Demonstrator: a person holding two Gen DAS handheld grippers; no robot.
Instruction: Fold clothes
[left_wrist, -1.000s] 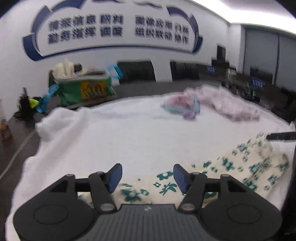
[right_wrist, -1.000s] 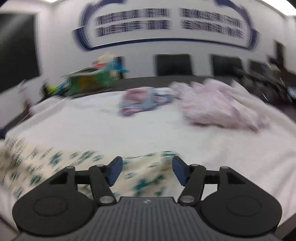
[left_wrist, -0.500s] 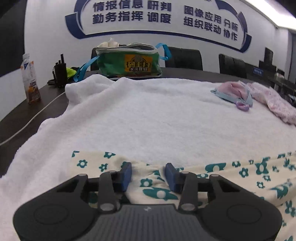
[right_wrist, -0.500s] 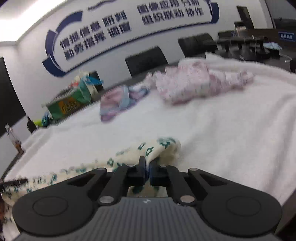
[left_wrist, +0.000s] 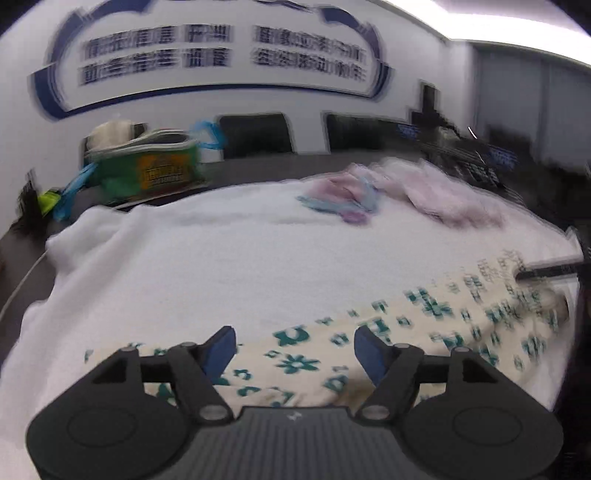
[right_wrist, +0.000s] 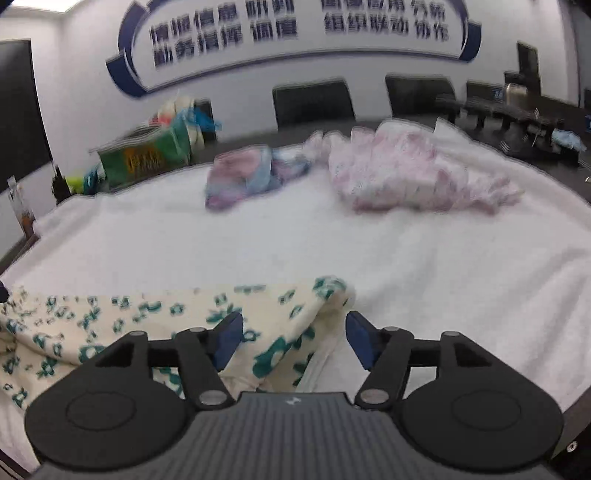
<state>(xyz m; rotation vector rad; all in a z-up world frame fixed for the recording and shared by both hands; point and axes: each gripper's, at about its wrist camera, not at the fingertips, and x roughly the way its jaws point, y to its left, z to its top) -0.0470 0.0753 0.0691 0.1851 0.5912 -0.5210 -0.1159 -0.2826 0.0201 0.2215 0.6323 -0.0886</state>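
a cream cotton garment printed with teal flowers (left_wrist: 436, 332) lies flat in a long strip along the near edge of a white fluffy towel (left_wrist: 258, 266) that covers the table. its long axis runs side to side, from one gripper across to the other. we hold our left gripper (left_wrist: 291, 341) over the strip's left end, with cloth lying under and between the blue pads (left_wrist: 221, 349). our right gripper (right_wrist: 293, 334) sits at the right end, where the rounded corner (right_wrist: 328, 291) of the garment falls just inside the gap. both sets of jaws have just been opening and now stand apart; the cloth lies loose between them, pinched by neither. each gripper points forward and tilts down toward the towel. farther back, well apart from the strip, lie a crumpled pink and blue garment (right_wrist: 247, 177) and a pale pink garment (right_wrist: 410, 173). a green bag (left_wrist: 147, 170) stands beyond the towel.
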